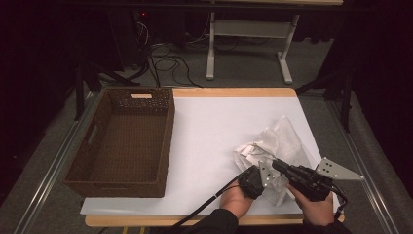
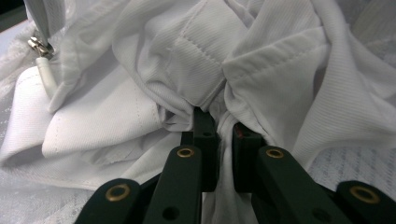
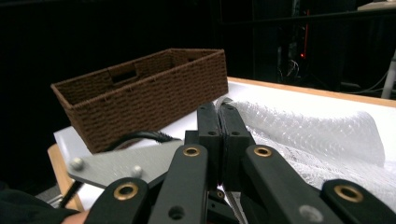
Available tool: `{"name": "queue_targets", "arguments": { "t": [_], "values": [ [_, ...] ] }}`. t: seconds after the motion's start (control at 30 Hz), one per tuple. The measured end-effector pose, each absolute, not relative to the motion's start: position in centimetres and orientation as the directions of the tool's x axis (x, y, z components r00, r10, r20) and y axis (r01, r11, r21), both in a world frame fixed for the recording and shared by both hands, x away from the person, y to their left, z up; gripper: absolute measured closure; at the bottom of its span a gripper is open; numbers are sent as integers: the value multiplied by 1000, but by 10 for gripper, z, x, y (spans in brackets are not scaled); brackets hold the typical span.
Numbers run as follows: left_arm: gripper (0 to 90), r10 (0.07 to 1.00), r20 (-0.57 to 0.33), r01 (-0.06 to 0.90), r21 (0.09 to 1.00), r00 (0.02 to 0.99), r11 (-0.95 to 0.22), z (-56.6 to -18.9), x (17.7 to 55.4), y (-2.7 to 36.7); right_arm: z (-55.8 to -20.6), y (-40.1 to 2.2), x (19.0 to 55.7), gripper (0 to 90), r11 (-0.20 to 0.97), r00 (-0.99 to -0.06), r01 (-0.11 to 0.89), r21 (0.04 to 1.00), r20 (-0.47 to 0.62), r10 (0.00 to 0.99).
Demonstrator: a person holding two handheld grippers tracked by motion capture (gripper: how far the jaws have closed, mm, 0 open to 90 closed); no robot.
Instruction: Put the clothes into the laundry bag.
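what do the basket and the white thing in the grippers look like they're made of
Basket: brown woven wicker or paper cord, matte; the plaited weave shows. White garment: soft woven fabric with fine ribbing, stitched seams and a sheer mesh layer, probably synthetic.

Both claws (image 1: pixel 265 171) clamped, side by side

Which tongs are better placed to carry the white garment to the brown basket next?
Probably the left tongs: they pinch the white garment and sit nearer the brown basket. The right tongs also clamp the fabric, farther away.
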State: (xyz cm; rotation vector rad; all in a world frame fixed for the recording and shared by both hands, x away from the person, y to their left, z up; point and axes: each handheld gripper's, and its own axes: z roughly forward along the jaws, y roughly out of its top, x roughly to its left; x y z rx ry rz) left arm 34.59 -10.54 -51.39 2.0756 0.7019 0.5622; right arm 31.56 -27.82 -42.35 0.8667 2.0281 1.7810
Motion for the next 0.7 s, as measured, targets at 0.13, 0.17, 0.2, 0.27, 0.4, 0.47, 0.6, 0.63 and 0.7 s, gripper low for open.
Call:
{"name": "queue_targets", "arguments": {
  "t": [0.13, 0.17, 0.2, 0.27, 0.4, 0.47, 0.6, 0.63, 0.7],
  "values": [
    [839, 657, 144, 279, 823, 740, -495, -513, 346, -106, -420, -278, 313, 900, 33, -777, 237, 971, 169, 607],
    [839, 660, 150, 276, 824, 736, -495, -513, 345, -106, -419, -278, 313, 900, 35, -780, 230, 973, 163, 604],
    [839, 659, 164, 272, 818, 734, -506, -512, 345, -105, -419, -277, 313, 900, 37, -783, 229, 973, 162, 601],
    [839, 671, 164, 278, 821, 723, -499, -511, 344, -103, -419, -276, 313, 900, 36, -785, 228, 973, 161, 598],
    [841, 697, 181, 286, 819, 694, -498, -506, 339, -86, -418, -272, 313, 900, 34, -798, 227, 973, 166, 580],
    [842, 719, 168, 307, 822, 674, -479, -505, 338, -72, -418, -267, 313, 900, 41, -806, 219, 975, 157, 571],
    [842, 759, 128, 340, 837, 639, -428, -500, 331, -40, -419, -259, 313, 900, 54, -816, 217, 975, 151, 558],
    [842, 766, 122, 341, 843, 631, -415, -498, 328, -34, -420, -258, 314, 900, 58, -818, 218, 974, 150, 556],
    [842, 774, 105, 345, 852, 624, -394, -494, 322, -25, -421, -256, 315, 900, 61, -815, 219, 974, 148, 560]
  ]
}}
